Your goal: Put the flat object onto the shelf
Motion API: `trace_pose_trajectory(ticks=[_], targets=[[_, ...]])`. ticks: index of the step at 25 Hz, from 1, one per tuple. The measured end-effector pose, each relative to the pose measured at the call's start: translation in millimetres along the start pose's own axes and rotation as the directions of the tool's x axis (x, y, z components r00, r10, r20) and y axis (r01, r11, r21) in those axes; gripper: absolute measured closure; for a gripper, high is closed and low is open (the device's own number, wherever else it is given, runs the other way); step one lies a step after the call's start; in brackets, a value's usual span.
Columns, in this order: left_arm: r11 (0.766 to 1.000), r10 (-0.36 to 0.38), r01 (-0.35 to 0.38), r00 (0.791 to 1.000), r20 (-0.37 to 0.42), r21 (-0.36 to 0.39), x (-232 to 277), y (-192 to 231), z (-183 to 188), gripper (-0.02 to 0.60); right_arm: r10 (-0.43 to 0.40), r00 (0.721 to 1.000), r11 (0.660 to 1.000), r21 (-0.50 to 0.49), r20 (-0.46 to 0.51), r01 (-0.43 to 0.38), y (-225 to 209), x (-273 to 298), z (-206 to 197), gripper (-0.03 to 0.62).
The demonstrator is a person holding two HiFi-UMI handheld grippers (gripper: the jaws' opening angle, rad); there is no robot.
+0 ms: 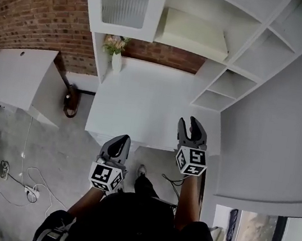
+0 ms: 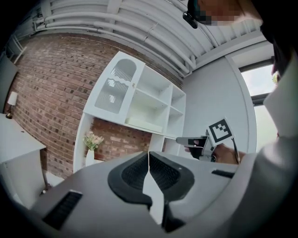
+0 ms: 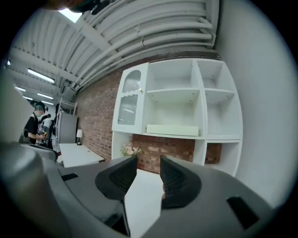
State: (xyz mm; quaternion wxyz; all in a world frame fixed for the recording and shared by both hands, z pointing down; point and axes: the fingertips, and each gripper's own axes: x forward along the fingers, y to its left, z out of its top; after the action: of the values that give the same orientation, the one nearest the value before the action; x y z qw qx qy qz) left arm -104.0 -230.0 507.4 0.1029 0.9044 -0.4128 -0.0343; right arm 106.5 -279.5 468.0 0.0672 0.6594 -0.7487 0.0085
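Dark clothing on the person's torso (image 1: pixel 135 222) fills the head view at 6 o'clock, with both arms reaching forward from it. The left gripper (image 1: pixel 124 138) is at 7 o'clock. Its jaws are clenched tip to tip with nothing between them. The right gripper (image 1: pixel 188 119) is just right of centre. Its jaws stand apart and are empty, with only bare counter showing through the gap.

The white shelf unit (image 1: pixel 246 58) spans 11 to 2 o'clock. Below it, at centre, is a bare white counter (image 1: pixel 141 110), and a white desk (image 1: pixel 16 76) stands well apart at 9 o'clock. The flat object (image 1: pixel 193 33), a pale slab, lies flat in the unit's wide middle compartment at 12 o'clock, so the placing looks done. A small vase (image 1: pixel 116 60) of flowers stands at 11 o'clock, at the counter's back corner. Floor cables (image 1: pixel 29 188) trail at 8 o'clock.

Risks, as I judge them:
- The slab's front edge seems close to the shelf lip, so a gripper brushing it could slide it off.
- A sweep toward 11 o'clock could tip the vase.
- Stepping back toward 8 o'clock could snag the cables.

No brand, label or words can be read. The only print is the black-and-white square patterns on the marker cubes (image 1: pixel 191 161).
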Motion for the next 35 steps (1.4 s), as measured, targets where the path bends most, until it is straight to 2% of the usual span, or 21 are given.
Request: trace_pose_trajectory(ticks=[4, 6, 9, 12, 19, 26, 35], targets=[[1.0, -0.014, 0.014, 1.0, 0.01, 0.003, -3.4, -20.2, -1.6, 0.566, 0.034, 0.999, 0.991, 0.13, -0.017, -0.031, 13.9, -38.0, -20.8, 0.504], [1.0, -0.011, 0.011, 1.0, 0.02, 0.011, -4.3, -28.5, 1.2, 0.566, 0.025, 1.0, 0.982, 0.186, -0.011, -0.022, 16.1, -54.9, -28.4, 0.524], [1.0, 0.004, -0.005, 0.999, 0.036, 0.014, -6.0, -37.9, 6.3, 0.566, -0.017, 1.0, 0.977, 0.21, -0.003, 0.017, 15.6, -78.4, -39.4, 0.547], [0.999, 0.018, -0.019, 0.999, 0.051, 0.025, -5.8, -50.7, 10.3, 0.566, -0.011, 1.0, 0.971, 0.238, 0.003, 0.01, 16.3, -101.7, -48.5, 0.563], [0.999, 0.018, -0.02, 0.999, 0.043, 0.049, 15.1, -85.5, 2.0, 0.566, 0.002, 1.0, 0.974, 0.225, 0.011, -0.005, 8.2, -139.8, -65.0, 0.566], [0.998, 0.024, -0.026, 0.999, 0.041, 0.053, 24.9, -104.8, -1.6, 0.566, 0.06, 0.997, 0.969, 0.237, 0.044, -0.069, 1.3, -145.4, -64.7, 0.568], [0.998, 0.022, -0.024, 0.999, 0.038, 0.058, 33.8, -116.6, -4.3, 0.566, 0.057, 0.998, 0.972, 0.224, 0.038, -0.065, -12.1, -148.3, -66.7, 0.569]])
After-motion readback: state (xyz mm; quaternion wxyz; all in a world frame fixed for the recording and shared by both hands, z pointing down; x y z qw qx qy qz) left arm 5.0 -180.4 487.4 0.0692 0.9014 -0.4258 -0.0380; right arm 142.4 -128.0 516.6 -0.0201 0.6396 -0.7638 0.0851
